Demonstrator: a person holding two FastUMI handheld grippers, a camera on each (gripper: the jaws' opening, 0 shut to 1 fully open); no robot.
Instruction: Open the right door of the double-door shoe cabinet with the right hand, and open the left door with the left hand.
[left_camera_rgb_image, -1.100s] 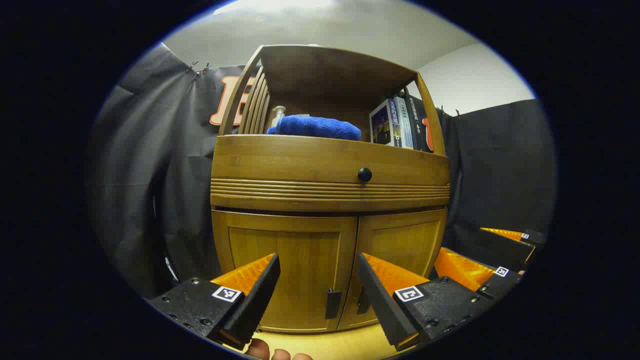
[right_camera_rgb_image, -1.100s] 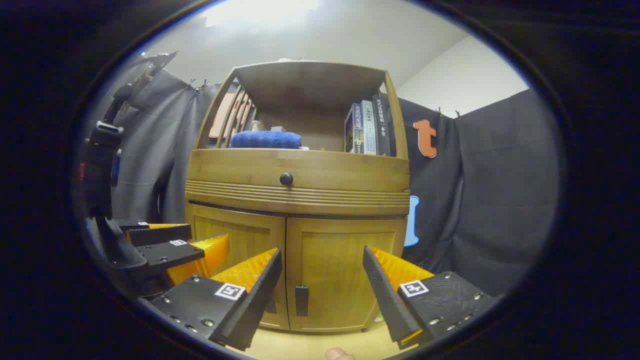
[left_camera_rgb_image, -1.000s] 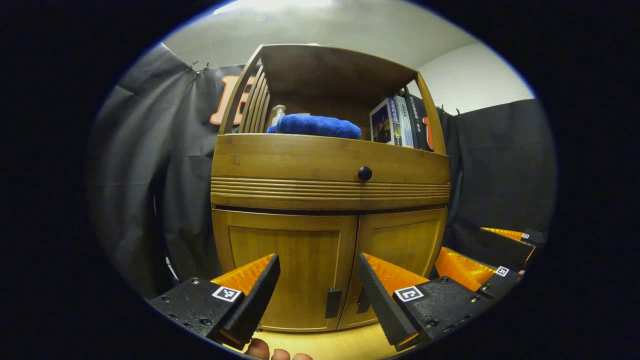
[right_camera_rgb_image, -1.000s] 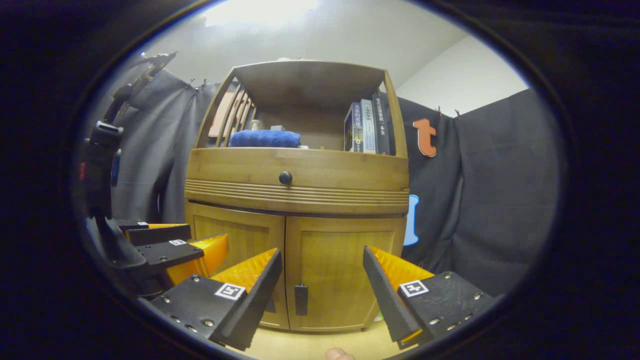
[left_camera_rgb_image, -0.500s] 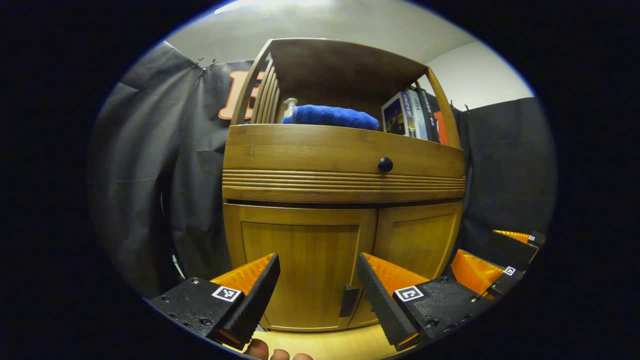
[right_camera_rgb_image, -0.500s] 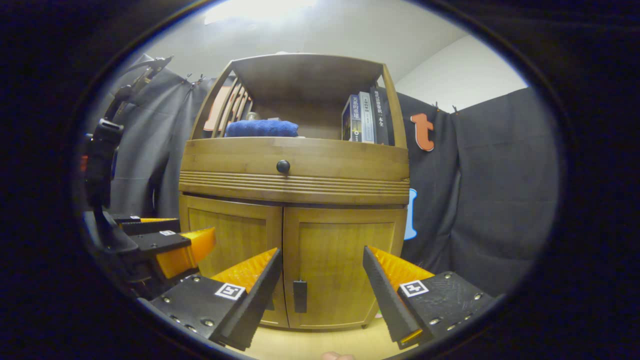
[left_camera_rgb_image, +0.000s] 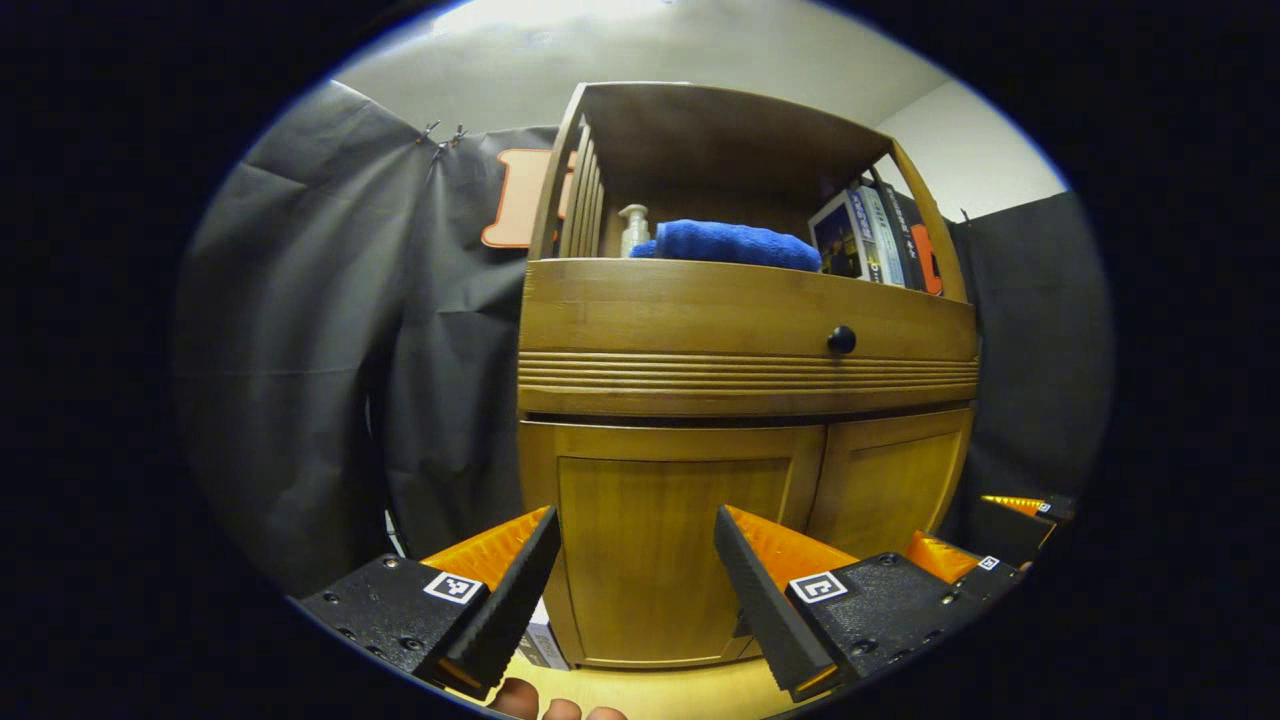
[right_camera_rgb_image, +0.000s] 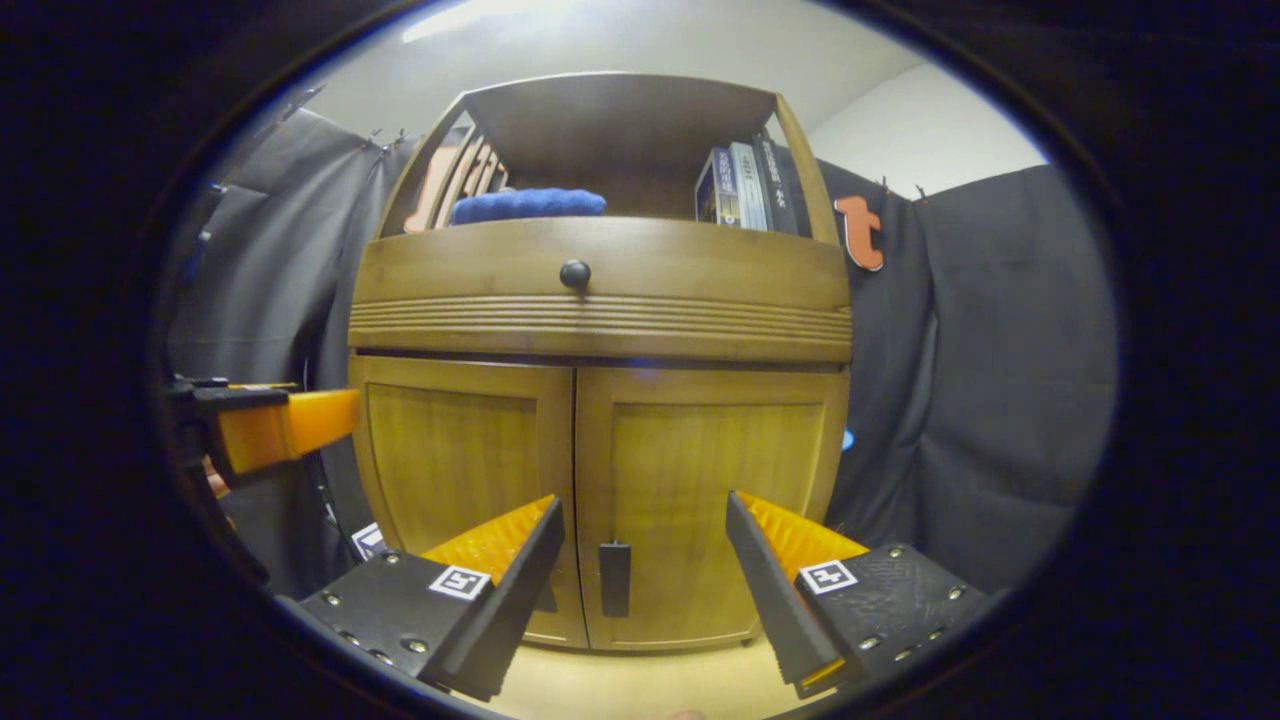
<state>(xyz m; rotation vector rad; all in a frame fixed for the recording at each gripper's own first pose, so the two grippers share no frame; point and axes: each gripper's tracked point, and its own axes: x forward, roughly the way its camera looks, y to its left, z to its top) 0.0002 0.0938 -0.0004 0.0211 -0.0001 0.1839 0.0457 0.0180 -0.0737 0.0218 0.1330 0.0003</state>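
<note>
You're facing one shoe cabinet (right_camera_rgb_image: 600, 300) with two doors, the left door (right_camera_rgb_image: 455, 470) and the right door (right_camera_rgb_image: 705, 490), both closed. You have one dark handle (right_camera_rgb_image: 614, 579) showing on the right door and one round knob (right_camera_rgb_image: 574, 273) on the drawer front. On the open shelf, count one blue towel (right_camera_rgb_image: 527, 205), three books (right_camera_rgb_image: 745, 187) at its right edge, and one pump bottle (left_camera_rgb_image: 632, 226).

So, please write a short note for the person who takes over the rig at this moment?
Left hand-held gripper: open, empty, facing the wooden left door.
Right hand-held gripper: open, empty, its fingers either side of the dark handle on the wooden right door.
Done: nothing, both doors are closed.
Left: pull the right door open by its handle, then the left door.
</note>
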